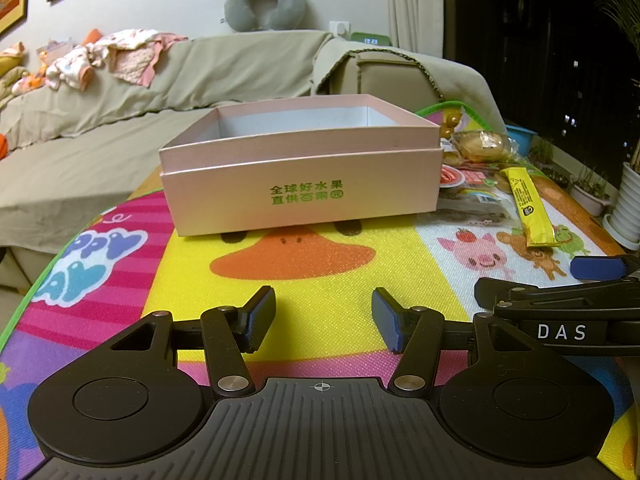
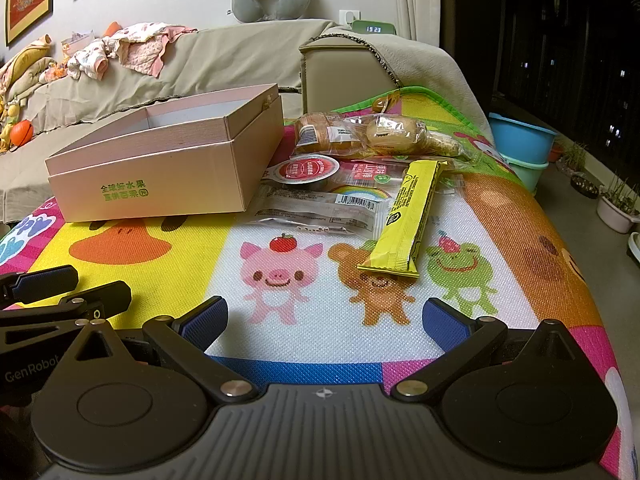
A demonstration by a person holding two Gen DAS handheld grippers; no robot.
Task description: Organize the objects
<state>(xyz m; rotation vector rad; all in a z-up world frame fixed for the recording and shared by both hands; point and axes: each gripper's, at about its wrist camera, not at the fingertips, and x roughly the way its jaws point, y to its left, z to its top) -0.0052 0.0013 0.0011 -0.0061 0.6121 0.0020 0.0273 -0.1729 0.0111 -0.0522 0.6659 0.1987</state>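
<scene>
Both grippers low over play mat, nothing held.

Left gripper (image 1: 324, 326) partly open, empty; pink box (image 1: 300, 172) at its 12 o'clock, lid off, inside hidden by the near wall. Right gripper (image 2: 326, 320) spread wide, empty. Yellow stick pack (image 2: 404, 220) at its 1 o'clock, on mat (image 2: 320, 280). Snack packets (image 2: 320, 200) lie just beside the box, at its 3 o'clock; bread (image 2: 360, 134) behind them.

The clock (image 2: 373, 29) reads "19 23"; the right gripper (image 1: 576, 330) bears "DAS".
</scene>
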